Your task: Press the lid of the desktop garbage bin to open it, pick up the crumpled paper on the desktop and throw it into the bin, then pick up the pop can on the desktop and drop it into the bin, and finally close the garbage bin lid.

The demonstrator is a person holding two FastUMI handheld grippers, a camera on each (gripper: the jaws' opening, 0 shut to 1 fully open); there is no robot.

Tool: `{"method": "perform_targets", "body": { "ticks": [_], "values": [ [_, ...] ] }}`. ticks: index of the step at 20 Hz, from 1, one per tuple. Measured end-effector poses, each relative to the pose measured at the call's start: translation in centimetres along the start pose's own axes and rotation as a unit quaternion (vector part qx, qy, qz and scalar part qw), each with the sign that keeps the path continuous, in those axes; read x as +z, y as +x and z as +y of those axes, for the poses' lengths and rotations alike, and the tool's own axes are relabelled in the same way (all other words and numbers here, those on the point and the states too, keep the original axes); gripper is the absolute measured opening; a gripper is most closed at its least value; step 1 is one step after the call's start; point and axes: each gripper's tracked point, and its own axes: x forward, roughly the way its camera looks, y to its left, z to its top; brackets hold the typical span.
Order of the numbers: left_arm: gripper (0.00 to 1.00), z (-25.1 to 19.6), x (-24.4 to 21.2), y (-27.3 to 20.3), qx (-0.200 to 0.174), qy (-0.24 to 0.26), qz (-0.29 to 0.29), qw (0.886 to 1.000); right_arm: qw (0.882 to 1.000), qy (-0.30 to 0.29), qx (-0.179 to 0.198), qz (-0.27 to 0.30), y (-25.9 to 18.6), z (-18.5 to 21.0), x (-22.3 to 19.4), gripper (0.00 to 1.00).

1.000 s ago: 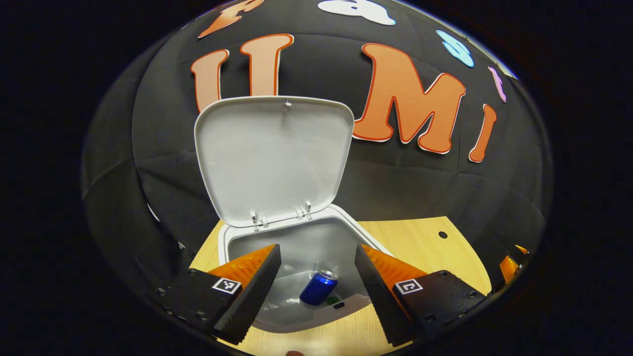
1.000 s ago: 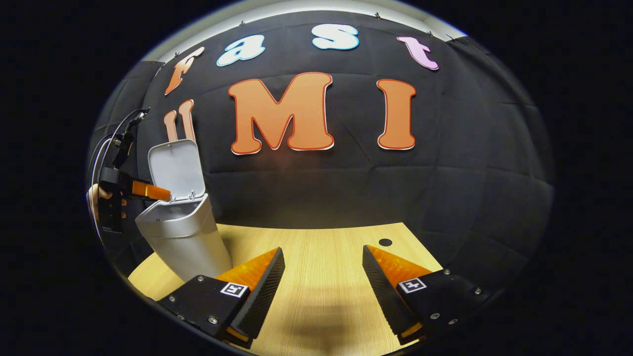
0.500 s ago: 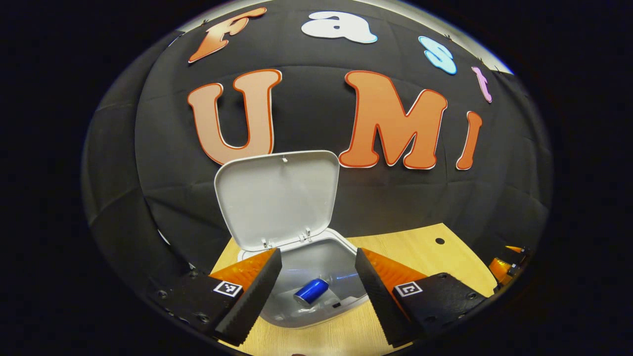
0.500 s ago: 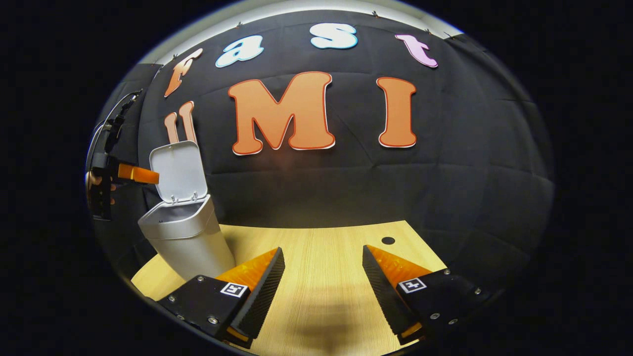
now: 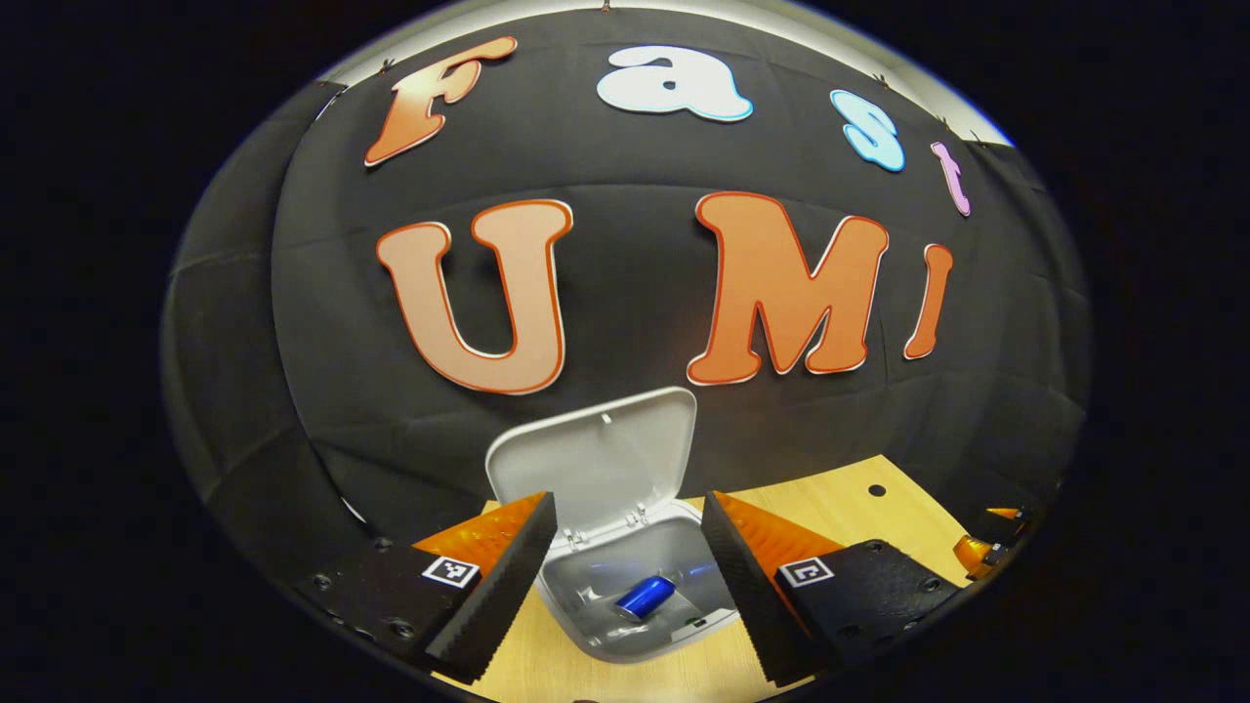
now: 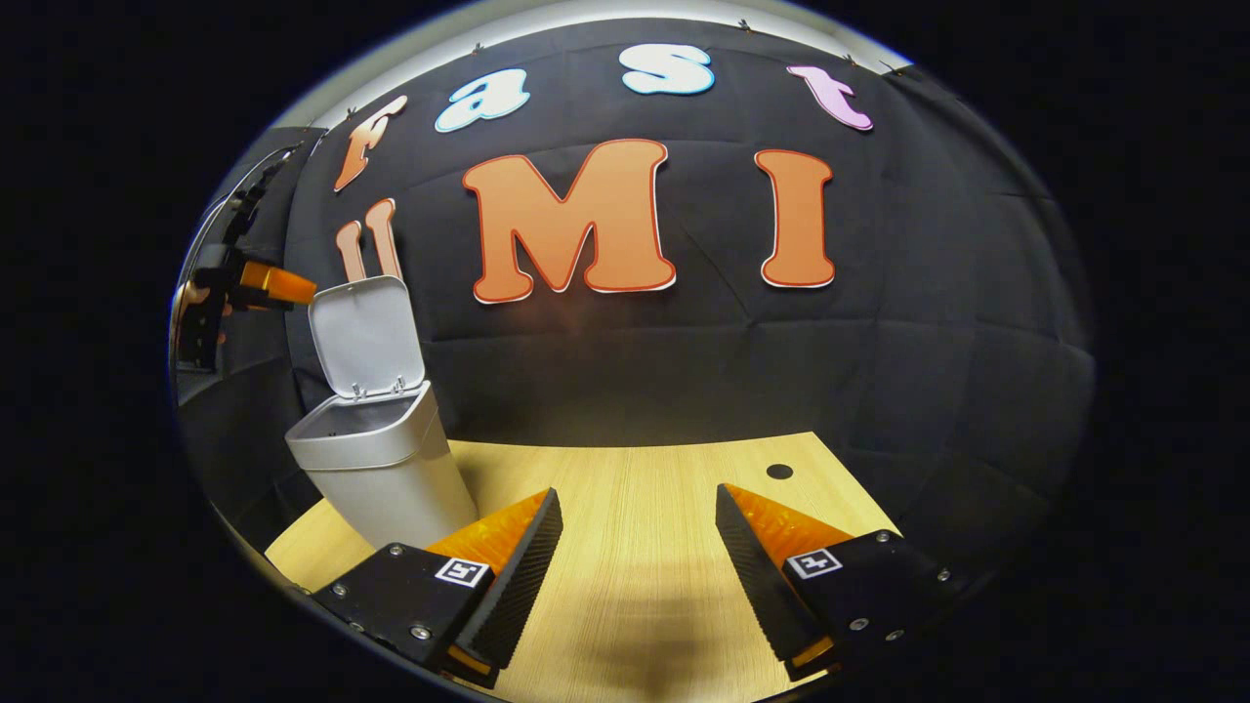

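The grey garbage bin (image 5: 586, 640) stands on the wooden table with its lid (image 5: 601, 459) swung up and open. A blue pop can (image 5: 645, 597) lies on its side at the bottom of the bin. My left gripper (image 5: 625, 576) hangs well above the bin's mouth, open, with nothing between its fingers. In the right gripper view the bin (image 6: 391, 478) stands at the left with its lid (image 6: 366, 335) upright, and the left gripper (image 6: 273, 285), held by a hand, is up beside the lid's top edge. My right gripper (image 6: 635, 557) is open and low over the table.
The wooden table (image 6: 645, 498) runs from the bin to a small round hole (image 6: 779, 472) near its far right edge. The black cloth wall stands close behind the bin. In the left gripper view the right gripper (image 5: 986, 547) shows at the far right.
My left gripper has risen straight up from the bin's mouth, so the bin and the can look smaller and lower. The right gripper has hardly moved.
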Motion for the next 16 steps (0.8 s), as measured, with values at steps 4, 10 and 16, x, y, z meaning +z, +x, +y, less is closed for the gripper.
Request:
{"method": "perform_targets", "body": {
  "ticks": [4, 10, 16],
  "values": [
    [0.95, 0.2, 5.1, 1.1, -0.027, -0.037, -0.004, 0.999, 1.0, 0.003, 0.004, 0.003, -0.3, 0.2, -0.2, 0.95],
    [0.95, 2.3, 9.9, 3.7, -0.023, -0.018, 0.005, 1.0, 1.0, 0.009, -0.003, 0.005, -0.7, -0.4, -0.6, 0.95],
    [0.95, 3.4, 8.8, 7.9, -0.034, 0.009, 0.074, 0.997, 1.0, 0.016, -0.006, 0.019, -0.8, -0.5, -1.5, 0.95]
  ]
}}
